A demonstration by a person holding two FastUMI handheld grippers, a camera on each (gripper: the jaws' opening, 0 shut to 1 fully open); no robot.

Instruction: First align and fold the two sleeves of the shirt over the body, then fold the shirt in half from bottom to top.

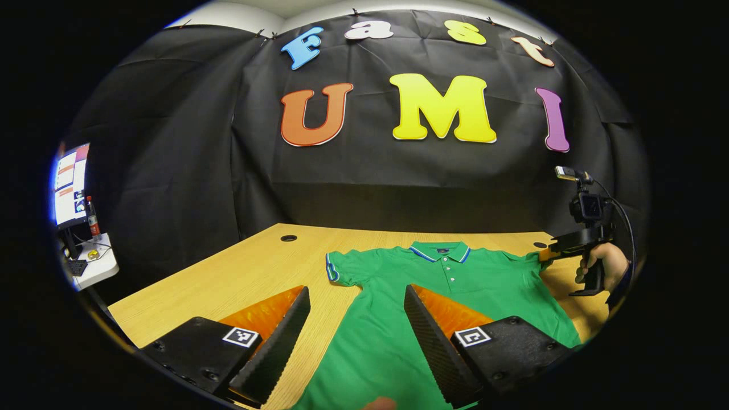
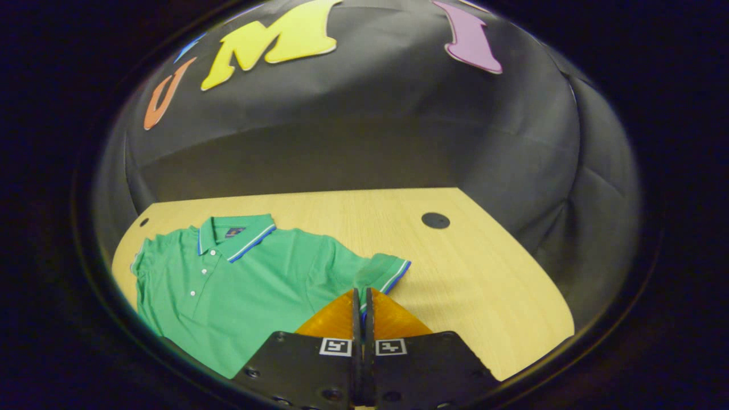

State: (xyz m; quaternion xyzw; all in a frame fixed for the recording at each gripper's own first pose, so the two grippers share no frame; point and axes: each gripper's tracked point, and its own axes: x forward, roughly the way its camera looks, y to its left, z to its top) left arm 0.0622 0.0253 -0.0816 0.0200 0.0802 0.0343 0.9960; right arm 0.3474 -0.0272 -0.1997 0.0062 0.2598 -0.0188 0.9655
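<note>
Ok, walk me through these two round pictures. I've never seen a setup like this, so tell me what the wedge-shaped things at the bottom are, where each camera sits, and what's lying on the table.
No robot here: a person holds a two-finger gripper in each hand. Each gripper carries a wide-angle camera looking forward along its own fingers, which is why the pictures look round and bent.

The left gripper view comes from the left gripper. Its two fingers stand wide apart, open, over the lower part of a green polo shirt that lies flat on a wooden table. Far right in that picture you see the other tool and the hand holding it, at the shirt's sleeve.

The right gripper view comes from the right gripper. Its fingers are closed together, pinching the edge of that sleeve, so the first sleeve fold seems about to start. A monitor stands off to the side.
</note>
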